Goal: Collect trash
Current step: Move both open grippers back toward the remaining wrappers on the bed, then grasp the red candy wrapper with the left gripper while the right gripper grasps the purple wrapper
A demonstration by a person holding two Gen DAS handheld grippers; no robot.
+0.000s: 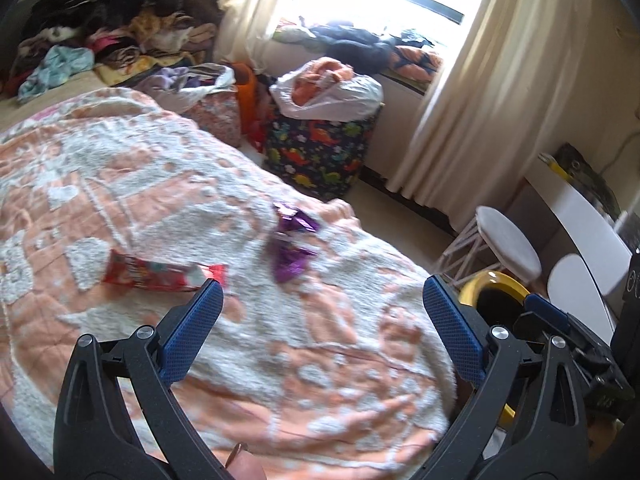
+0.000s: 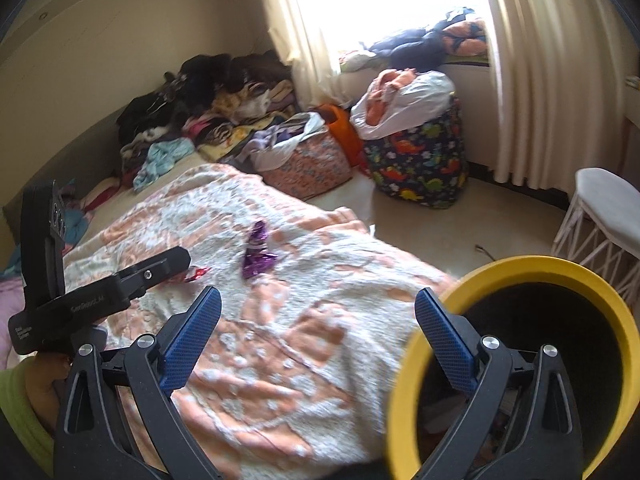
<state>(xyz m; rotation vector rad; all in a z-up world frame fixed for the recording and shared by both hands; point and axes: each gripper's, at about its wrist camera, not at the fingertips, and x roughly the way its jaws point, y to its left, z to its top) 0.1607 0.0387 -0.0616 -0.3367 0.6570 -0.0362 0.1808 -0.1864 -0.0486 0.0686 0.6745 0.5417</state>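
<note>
Peach/white blanket (image 1: 248, 352), dino-print bin (image 1: 320, 152), white stool (image 1: 508, 244), clothes pile (image 1: 112, 28), curtains (image 1: 472, 92), maybe a desk (image 1: 580, 216)

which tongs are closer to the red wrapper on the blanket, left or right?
Left. The left tongs hang open with one fingertip almost over the red wrapper. The right tongs are farther off beside the yellow bin, with the wrapper beyond the left tool.

Open blanket (image 1: 248, 344) lies ahead of both wide-spread claws, with a red wrapper (image 1: 160, 276) and purple wrappers (image 1: 292, 248) farther on it. A yellow-rimmed bin (image 2: 520, 360) crowds the near right.
</note>
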